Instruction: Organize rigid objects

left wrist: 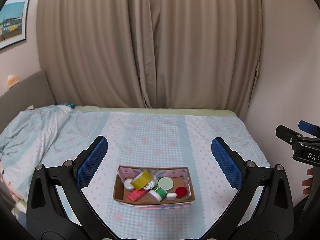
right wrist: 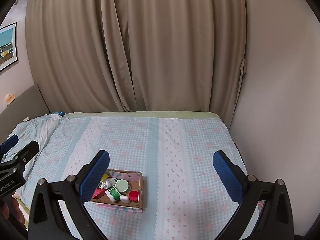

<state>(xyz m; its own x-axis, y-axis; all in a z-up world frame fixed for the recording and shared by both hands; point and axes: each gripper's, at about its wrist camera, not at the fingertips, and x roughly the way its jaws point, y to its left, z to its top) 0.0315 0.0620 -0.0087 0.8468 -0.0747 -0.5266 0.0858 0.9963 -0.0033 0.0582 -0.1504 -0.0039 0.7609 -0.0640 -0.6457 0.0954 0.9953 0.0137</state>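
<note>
Big tan curtains hung behind a bed with a blue checked sheet (pink flowers on it). A picture hung on the wall.

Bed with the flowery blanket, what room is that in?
Most likely a bedroom. A bed with a checked, flowery sheet fills the room, long beige curtains hang behind it, and a framed picture is on the wall. A cardboard box of small jars sits on the bed.
</note>
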